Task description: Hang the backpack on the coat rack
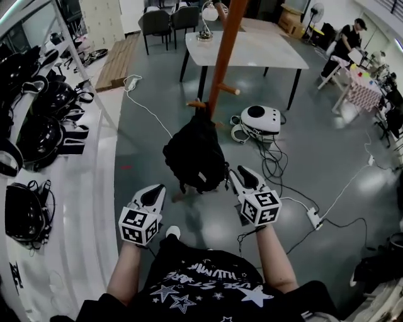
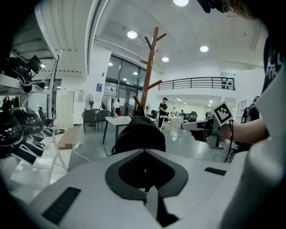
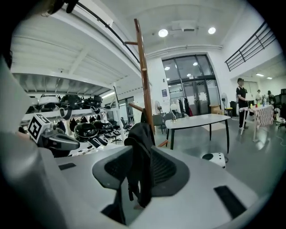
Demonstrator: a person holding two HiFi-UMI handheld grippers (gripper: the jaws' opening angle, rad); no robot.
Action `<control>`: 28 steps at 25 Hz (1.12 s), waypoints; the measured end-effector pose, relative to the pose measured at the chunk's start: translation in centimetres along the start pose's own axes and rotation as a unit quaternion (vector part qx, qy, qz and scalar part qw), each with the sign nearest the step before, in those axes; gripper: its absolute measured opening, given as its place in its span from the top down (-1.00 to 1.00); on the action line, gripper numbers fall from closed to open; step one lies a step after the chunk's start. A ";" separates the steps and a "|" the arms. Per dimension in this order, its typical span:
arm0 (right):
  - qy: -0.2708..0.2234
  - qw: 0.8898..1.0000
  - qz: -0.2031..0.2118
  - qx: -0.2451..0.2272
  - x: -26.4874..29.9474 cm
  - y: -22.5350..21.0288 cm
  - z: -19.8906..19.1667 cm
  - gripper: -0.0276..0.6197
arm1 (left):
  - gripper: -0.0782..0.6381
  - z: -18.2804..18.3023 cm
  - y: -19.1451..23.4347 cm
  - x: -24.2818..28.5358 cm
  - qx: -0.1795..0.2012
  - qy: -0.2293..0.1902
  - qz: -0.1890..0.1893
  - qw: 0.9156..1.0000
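Note:
The black backpack (image 1: 195, 154) hangs by its top loop from a low peg of the brown wooden coat rack (image 1: 220, 56), its bottom close to the floor. My left gripper (image 1: 155, 192) is just below and left of the bag, apart from it, and its jaws look shut with nothing in them. My right gripper (image 1: 239, 175) is open beside the bag's right edge, its pads pressing on nothing. In the left gripper view the backpack (image 2: 140, 132) and rack (image 2: 149, 76) stand beyond the jaws (image 2: 144, 154). In the right gripper view the backpack (image 3: 140, 134) shows through the gap of the gripper (image 3: 139, 154).
A white table (image 1: 245, 47) stands behind the rack, with chairs (image 1: 170, 19) beyond. A white device (image 1: 261, 119), cables (image 1: 277, 163) and a power strip (image 1: 313, 218) lie on the floor at right. Shelves with black helmets (image 1: 38, 126) line the left. A person (image 1: 346, 41) sits far right.

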State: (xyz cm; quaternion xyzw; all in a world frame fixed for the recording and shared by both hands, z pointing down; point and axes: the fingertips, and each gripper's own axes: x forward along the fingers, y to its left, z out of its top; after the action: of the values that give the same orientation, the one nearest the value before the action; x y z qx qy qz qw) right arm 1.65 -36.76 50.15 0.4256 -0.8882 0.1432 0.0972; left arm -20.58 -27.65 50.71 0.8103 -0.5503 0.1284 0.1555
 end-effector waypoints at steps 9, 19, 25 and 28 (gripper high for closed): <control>-0.029 0.996 0.077 0.023 -7.4 -1.5 -1.7 0.88 | 0.73 -2.8 -8.9 -3.8 -0.010 -0.001 0.064 0.998; 0.000 0.993 0.119 -0.010 -8.6 -0.8 -3.2 0.88 | 0.73 -5.8 -11.9 -6.9 -0.040 0.012 0.110 0.993; 0.005 0.992 0.124 -0.032 -9.3 1.1 -2.9 0.88 | 0.73 -6.5 -13.4 -8.7 -0.047 0.001 0.103 0.994; 0.001 0.991 0.128 -0.035 -10.4 3.1 -3.0 0.88 | 0.73 -7.6 -14.5 -10.6 -0.049 -0.001 0.095 0.994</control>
State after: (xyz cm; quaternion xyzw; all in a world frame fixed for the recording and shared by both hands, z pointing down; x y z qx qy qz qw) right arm 5.82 -26.32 49.36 0.3046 -0.9397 0.1241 0.0939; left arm -11.17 -10.61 52.08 0.7460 -0.6304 0.1148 0.1814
